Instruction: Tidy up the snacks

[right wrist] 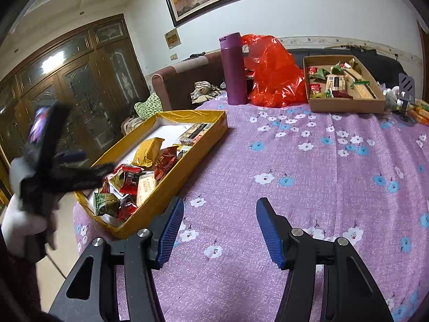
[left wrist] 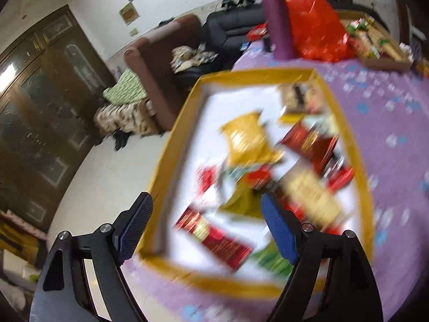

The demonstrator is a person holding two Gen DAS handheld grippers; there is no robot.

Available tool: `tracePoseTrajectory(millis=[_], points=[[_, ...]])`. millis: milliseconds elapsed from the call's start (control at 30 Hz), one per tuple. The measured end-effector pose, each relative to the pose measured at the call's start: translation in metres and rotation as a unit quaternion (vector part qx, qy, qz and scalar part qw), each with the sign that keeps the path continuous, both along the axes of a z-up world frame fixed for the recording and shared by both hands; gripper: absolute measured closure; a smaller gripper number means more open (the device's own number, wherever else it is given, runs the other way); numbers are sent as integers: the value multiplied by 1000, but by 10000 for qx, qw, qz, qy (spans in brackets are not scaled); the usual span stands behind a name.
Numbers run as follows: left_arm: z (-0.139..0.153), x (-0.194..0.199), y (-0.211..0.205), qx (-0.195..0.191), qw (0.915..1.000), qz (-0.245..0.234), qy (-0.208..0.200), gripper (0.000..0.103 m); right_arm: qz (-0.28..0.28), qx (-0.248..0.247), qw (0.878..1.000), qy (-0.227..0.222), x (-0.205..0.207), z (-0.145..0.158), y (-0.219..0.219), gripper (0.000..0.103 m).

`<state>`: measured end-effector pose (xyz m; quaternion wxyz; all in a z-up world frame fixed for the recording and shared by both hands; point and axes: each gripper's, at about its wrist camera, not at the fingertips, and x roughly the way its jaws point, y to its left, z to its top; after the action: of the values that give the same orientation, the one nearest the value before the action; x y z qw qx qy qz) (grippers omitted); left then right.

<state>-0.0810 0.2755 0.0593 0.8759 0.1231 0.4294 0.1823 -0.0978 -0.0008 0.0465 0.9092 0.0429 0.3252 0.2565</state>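
A yellow box point(right wrist: 214, 127) on the purple flowered tablecloth holds several snack packets: a gold pouch point(right wrist: 148, 151), red packets point(right wrist: 165, 162) and a green one point(right wrist: 106, 205). In the left wrist view the yellow box point(left wrist: 182, 123) and its snacks point(left wrist: 246, 139) are blurred by motion. My left gripper point(left wrist: 206, 230) is open and empty above the box's near end; it shows blurred in the right wrist view point(right wrist: 88, 173). My right gripper point(right wrist: 219, 230) is open and empty over bare tablecloth right of the box. A brown cardboard box point(right wrist: 346, 104) with more snacks sits far right.
A purple flask point(right wrist: 234, 69) and a red plastic bag point(right wrist: 273, 75) stand at the table's far side between the boxes. Small items point(right wrist: 407, 99) lie at the far right edge. A brown sofa point(right wrist: 182, 80) and a dark cabinet point(right wrist: 75, 86) stand beyond the table.
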Motion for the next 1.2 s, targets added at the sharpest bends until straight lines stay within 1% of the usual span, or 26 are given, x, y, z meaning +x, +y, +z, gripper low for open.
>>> tracePoseTrajectory(millis=[67,133,167,200,267,300,333,400,433,467,500,567,600,633,667,700,733,767,800,833,900,967,1033,1200], points=[[-11,-5,5,18,9998,42,189,20,38,28,10000,87,2,-3,2,45],[-26,-2,0,79,9993,-10,361,19,68,16,9999,94,2,-3,3,45],[-28,1,-2,84,9992,-46,376,19,61,-17,10000,52,0,-3,4,45],[-28,2,-8,54,9994,-116,307,19,39,-43,10000,5,-1,-2,4,45],[-19,1,-18,-108,9995,-262,106,20,-15,-70,10000,-62,-3,-1,3,44],[-13,-1,-21,-172,9994,-283,-66,20,-40,-73,9999,-71,-3,-1,2,44],[-4,-6,-24,-217,9989,-280,-310,20,-58,-73,9999,-69,-3,0,2,44],[20,-22,-29,-326,9943,-301,-965,20,-70,-89,9999,-91,-5,2,2,44],[33,-35,-32,-353,9897,-310,-1349,19,-62,-110,9998,-122,-7,4,3,44],[47,-50,-36,-333,9831,-304,-1773,19,-38,-137,9997,-173,-10,6,5,44],[57,-64,-39,-280,9767,-285,-2110,18,-1,-178,9995,-248,-14,9,8,44],[77,-93,-47,-172,9604,-226,-2773,5,110,-267,9987,-425,-24,16,16,44],[83,-103,-49,-182,9533,-187,-3008,0,178,-297,9981,-501,-29,19,20,43],[85,-116,-52,-265,9438,-164,-3290,0,229,-309,9978,-540,-31,20,23,42],[84,-121,-52,-397,9392,-165,-3406,0,315,-320,9973,-588,-37,22,29,40],[82,-119,-49,-581,9377,-212,-3419,0,392,-330,9968,-609,-41,23,33,40],[77,-113,-48,-877,9416,-359,-3230,0,464,-348,9964,-618,-44,23,37,40],[70,-107,-46,-1089,9472,-410,-2989,0,559,-389,9957,-626,-49,22,42,40],[63,-99,-43,-1248,9524,-398,-2753,0,608,-431,9952,-631,-53,20,45,39],[54,-92,-42,-1315,9584,-317,-2513,0,639,-481,9948,-624,-56,18,49,39],[44,-87,-43,-1137,9661,-144,-2314,0,688,-531,9946,-564,-60,14,53,38],[39,-87,-46,-933,9705,-51,-2222,0,748,-569,9944,-478,-62,9,57,38],[38,-87,-47,-881,9719,-86,-2179,0,772,-615,9941,-459,-65,7,61,38],[34,-87,-44,-1013,9725,-14,-2099,0,842,-747,9924,-496,-70,6,71,38]])
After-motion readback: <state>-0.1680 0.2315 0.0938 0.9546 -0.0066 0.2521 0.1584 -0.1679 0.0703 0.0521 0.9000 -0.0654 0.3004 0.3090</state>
